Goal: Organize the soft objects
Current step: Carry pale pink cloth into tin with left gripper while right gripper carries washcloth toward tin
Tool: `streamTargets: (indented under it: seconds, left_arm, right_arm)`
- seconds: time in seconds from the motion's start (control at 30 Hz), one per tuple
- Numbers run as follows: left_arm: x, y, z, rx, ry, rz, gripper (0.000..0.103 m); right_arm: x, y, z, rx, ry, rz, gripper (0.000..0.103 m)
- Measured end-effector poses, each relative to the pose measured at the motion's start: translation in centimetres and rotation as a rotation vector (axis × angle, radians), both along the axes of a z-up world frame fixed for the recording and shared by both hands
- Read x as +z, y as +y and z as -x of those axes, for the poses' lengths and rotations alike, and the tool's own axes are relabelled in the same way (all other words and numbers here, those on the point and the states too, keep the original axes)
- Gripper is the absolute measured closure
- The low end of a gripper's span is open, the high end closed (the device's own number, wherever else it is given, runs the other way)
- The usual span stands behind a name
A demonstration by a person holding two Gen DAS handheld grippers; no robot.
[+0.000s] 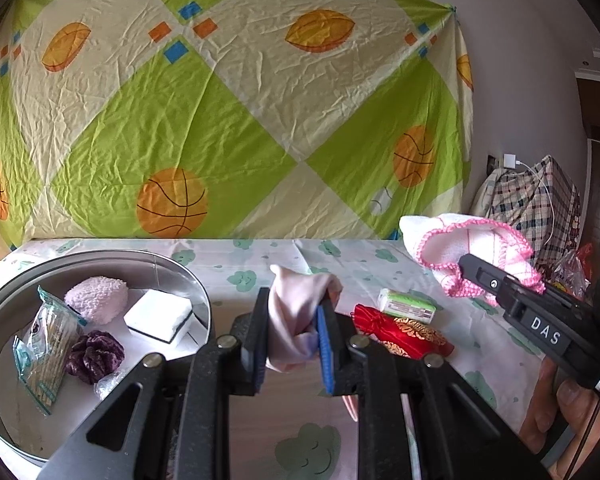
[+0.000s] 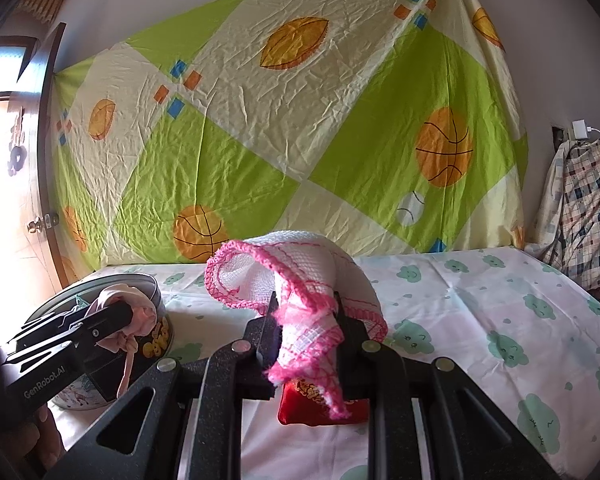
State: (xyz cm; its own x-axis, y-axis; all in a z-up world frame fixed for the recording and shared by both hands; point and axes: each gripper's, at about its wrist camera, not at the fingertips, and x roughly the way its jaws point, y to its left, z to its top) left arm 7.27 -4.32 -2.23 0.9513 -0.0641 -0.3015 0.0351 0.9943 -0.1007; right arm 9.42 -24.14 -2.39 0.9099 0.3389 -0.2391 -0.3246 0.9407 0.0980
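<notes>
The left gripper (image 1: 294, 332) is pinching a pale pink cloth (image 1: 290, 320) between its pads, holding it above the table (image 1: 260, 256), with the round tin (image 1: 100, 258) lying at nine o'clock of it. The right gripper (image 2: 306, 344) is clamping a white cloth with pink edging (image 2: 300, 280) (bunched, its ends drooping) over a red pouch (image 2: 320, 408). Both cloths are looking light, limp and non-fragile; they are likely sagging wherever unsupported. A hold on a gathered fold near the middle is appearing safer than one on a loose edge.
</notes>
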Motion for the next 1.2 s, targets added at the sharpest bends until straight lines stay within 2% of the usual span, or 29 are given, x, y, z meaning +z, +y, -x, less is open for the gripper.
streamTargets:
  seconds: [1.2]
  left_arm:
    - [0.3, 3.6, 2.3, 0.059, -0.043, 0.001, 0.084]
  right_arm:
    - [-0.1, 5.8, 1.7, 0.139, -0.019, 0.003, 0.081]
